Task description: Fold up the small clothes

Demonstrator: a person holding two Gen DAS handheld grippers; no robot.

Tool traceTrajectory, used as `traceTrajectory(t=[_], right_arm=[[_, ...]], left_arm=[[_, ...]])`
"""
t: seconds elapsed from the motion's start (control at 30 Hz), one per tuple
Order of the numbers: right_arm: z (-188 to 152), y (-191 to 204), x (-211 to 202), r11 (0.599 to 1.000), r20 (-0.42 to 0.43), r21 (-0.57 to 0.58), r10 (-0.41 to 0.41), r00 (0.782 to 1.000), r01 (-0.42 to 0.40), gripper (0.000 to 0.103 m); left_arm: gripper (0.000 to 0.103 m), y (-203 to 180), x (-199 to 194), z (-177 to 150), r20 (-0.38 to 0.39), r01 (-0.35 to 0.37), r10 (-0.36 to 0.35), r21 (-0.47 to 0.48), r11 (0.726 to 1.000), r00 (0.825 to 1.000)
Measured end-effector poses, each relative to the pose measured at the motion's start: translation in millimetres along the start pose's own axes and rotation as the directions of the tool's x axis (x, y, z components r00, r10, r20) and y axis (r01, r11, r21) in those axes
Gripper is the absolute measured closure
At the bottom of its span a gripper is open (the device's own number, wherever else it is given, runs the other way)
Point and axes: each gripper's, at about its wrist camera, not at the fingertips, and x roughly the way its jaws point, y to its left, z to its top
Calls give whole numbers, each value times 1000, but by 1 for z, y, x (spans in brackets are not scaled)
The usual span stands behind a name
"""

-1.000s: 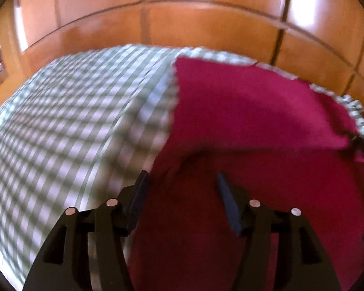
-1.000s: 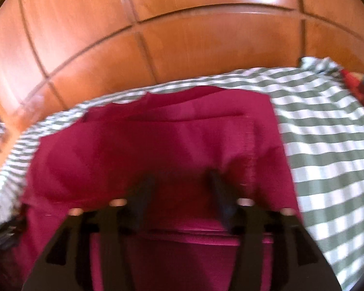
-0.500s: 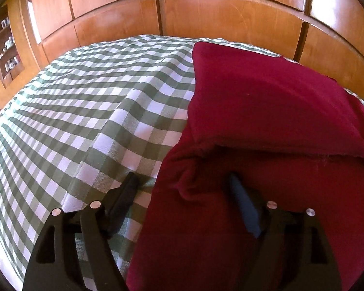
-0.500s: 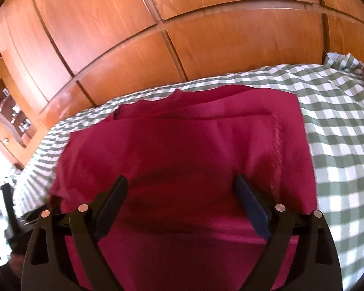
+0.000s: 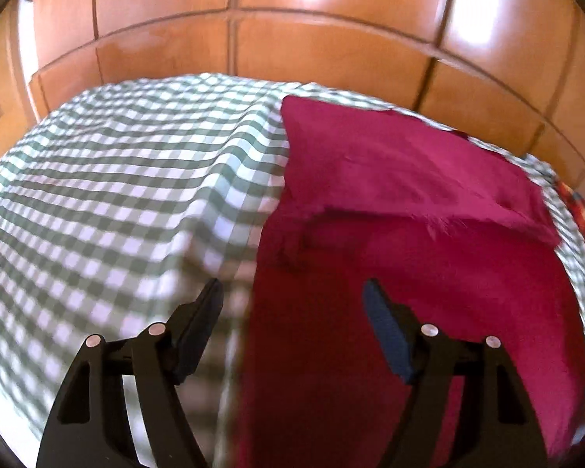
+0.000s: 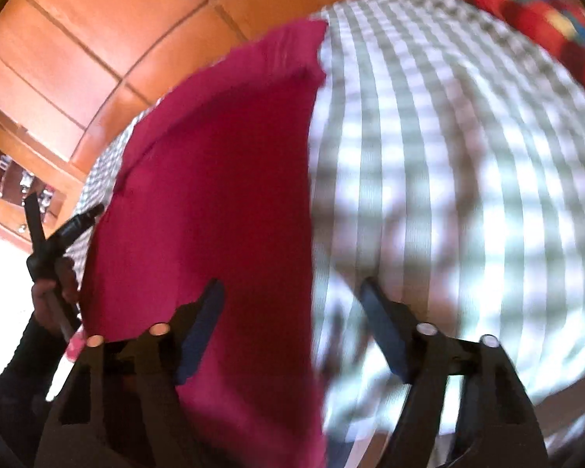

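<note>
Crimson garment (image 5: pixel 409 234) lies partly folded on the green-checked cloth (image 5: pixel 136 195). Left claw (image 5: pixel 292 292) closing, straddling the garment's left edge, gripping nothing. Right claw (image 6: pixel 292 292) closing astride its right edge, likewise empty. Frames blurred.

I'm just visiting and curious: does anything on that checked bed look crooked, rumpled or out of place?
Only small things: the red garment has a puckered wrinkle at its left edge below the folded-over flap, and the checked cover bulges in a ridge beside it.
</note>
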Motion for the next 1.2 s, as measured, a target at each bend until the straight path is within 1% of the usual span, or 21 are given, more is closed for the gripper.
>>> traceTrajectory(t=[0.07,0.1,0.2,0.27,0.33,0.43,0.5,0.53,0.57,0.6,0.63,0.67,0.77,0.83,0.87,0.93,1.03,1.07,1.1,1.17,1.2], right_arm=[[-20,8,-3,1000,-37,-5,13,999,-13,49],[-28,13,-3,1000,-47,-18,3,999,-4,52],[-37,20,1,999,-60,-43,-14,998,12,62],[-34,22,3,998,-64,-57,-33,997,29,64],[-31,23,7,997,-74,-65,-40,996,35,65],[-29,27,12,995,-86,-85,-64,994,56,65],[-29,33,16,992,-92,-102,-79,993,69,65],[-29,33,17,992,-94,-104,-81,992,71,65],[-29,33,17,991,-95,-110,-90,991,79,69],[-29,36,16,988,-98,-123,-104,990,92,74],[-29,36,15,987,-101,-130,-111,989,98,79],[-30,38,15,986,-107,-134,-110,988,96,93],[-31,49,4,986,-102,-156,-80,992,63,95],[-25,65,-9,985,-78,-170,-29,997,16,95],[-22,71,-14,985,-64,-172,-6,998,-5,95],[-8,83,-28,981,-28,-180,62,998,-66,95],[13,92,-38,975,10,-184,125,992,-121,95],[22,94,-37,975,21,-171,149,989,-143,95],[31,93,-35,976,30,-152,164,986,-157,95],[43,92,-30,978,45,-130,173,984,-166,95],[48,90,-28,979,51,-120,173,984,-166,95]], left_arm=[[32,5,-25,-20,9,28,-28,19,999,1000],[33,10,-35,-29,6,40,-40,24,999,999],[37,29,-61,-62,-27,70,-70,7,998,997],[43,39,-72,-83,-57,77,-77,-10,997,995],[44,47,-81,-102,-79,90,-92,-26,996,993],[44,51,-87,-128,-111,140,-147,-66,988,983],[50,49,-86,-142,-136,163,-172,-73,984,976],[58,47,-85,-147,-147,175,-185,-75,982,972],[66,45,-84,-152,-156,189,-199,-78,979,967],[70,43,-84,-154,-158,195,-203,-70,978,966],[78,40,-84,-154,-158,190,-196,-49,980,968],[83,38,-86,-154,-159,184,-186,-28,982,970],[88,39,-96,-147,-156,208,-209,-23,978,965],[89,46,-110,-136,-144,251,-257,-63,966,956],[95,51,-117,-128,-135,274,-283,-79,958,950],[100,56,-133,-114,-107,314,-319,-61,948,942],[100,56,-149,-95,-59,362,-363,-34,932,930],[100,56,-152,-86,-34,399,-400,-39,916,916],[100,56,-151,-79,-18,422,-423,-45,906,906],[100,53,-144,-62,4,458,-458,-59,887,889],[100,50,-139,-54,10,464,-464,-53,884,886]])
